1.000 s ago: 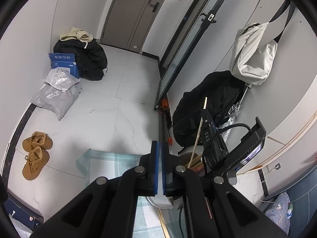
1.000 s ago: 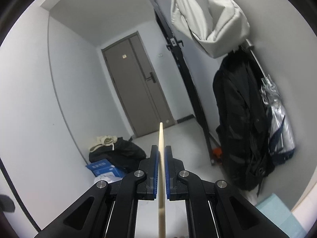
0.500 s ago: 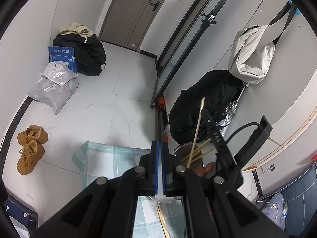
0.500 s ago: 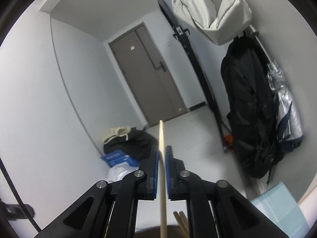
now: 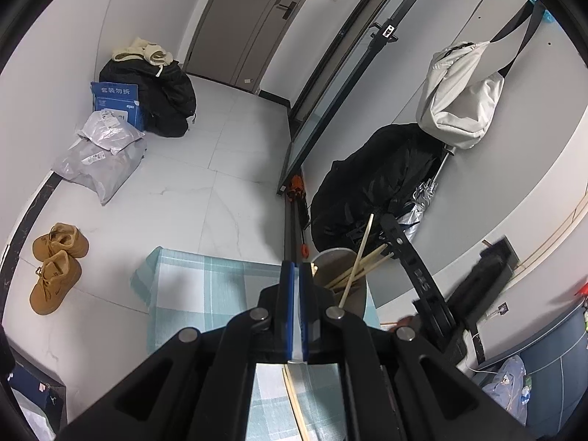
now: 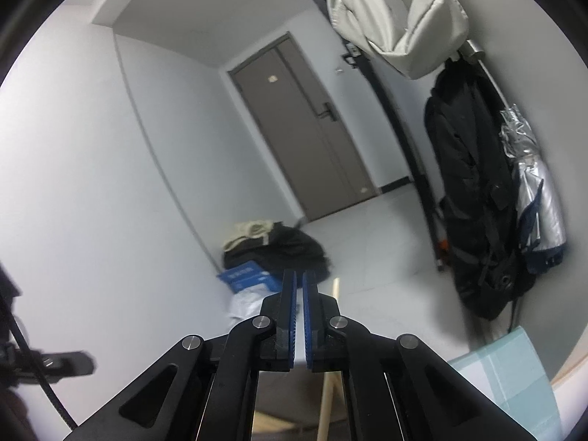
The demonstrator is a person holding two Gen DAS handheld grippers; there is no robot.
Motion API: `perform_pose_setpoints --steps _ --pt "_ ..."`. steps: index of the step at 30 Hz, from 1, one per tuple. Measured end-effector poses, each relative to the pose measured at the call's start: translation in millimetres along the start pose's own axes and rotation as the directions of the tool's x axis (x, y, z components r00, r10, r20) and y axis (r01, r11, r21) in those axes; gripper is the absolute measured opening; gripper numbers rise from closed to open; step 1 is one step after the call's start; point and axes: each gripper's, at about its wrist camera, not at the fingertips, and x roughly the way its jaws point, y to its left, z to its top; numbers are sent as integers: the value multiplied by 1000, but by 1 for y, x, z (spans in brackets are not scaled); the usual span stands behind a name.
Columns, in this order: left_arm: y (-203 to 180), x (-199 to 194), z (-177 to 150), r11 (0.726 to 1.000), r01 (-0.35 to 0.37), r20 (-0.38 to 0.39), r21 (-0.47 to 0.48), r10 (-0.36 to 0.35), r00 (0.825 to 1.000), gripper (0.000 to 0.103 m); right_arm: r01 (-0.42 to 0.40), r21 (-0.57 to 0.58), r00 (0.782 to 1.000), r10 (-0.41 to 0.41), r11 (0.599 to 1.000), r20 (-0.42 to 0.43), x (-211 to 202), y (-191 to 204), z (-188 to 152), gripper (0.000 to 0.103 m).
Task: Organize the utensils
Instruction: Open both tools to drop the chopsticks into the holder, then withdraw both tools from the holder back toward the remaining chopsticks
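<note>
Released since earlier from right gripper (image 6: 299, 308), now nearly shut and empty, into cup (image 5: 358, 296) at tablecloth (image 5: 205, 286) far edge; left gripper (image 5: 294, 305) shut, empty: chopstick (image 5: 358, 257), light, stiff, slippery, best pinched mid-shaft.

1. This is the entrance hall of a home: a grey front door (image 6: 312, 128) with a handle stands ahead of the fingers.
2. A pair of tan shoes (image 5: 55, 264) sits on the pale tiled floor (image 5: 183, 202), left of the fingers.
3. A black coat (image 6: 474, 191), a pale bag (image 5: 459, 95) and a folded umbrella (image 6: 533, 191) hang right of the fingers.
4. Parcels (image 5: 99, 158) lie by the wall.
</note>
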Motion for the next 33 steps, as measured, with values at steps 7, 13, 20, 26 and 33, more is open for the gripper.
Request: perform_pose_setpoints --steps 7,13,20,26,33 --pt "-8 -3 -16 998 -55 30 -11 55 998 0 -23 -49 998 21 999 -53 -46 1 3 38" --pt "-12 6 -43 988 -152 41 -36 153 987 18 -31 -97 992 19 995 -124 -89 -4 -6 65" --pt "-16 5 -75 961 -274 83 -33 276 958 63 -6 -166 974 -31 986 -223 -119 -7 -27 77" --pt "-13 -1 -96 939 -342 146 -42 345 927 85 -25 -192 949 -37 981 -314 -133 -8 -51 80" --pt "0 9 -117 917 -397 128 -42 399 908 85 -16 -172 826 -84 985 -557 -115 -15 -100 81"
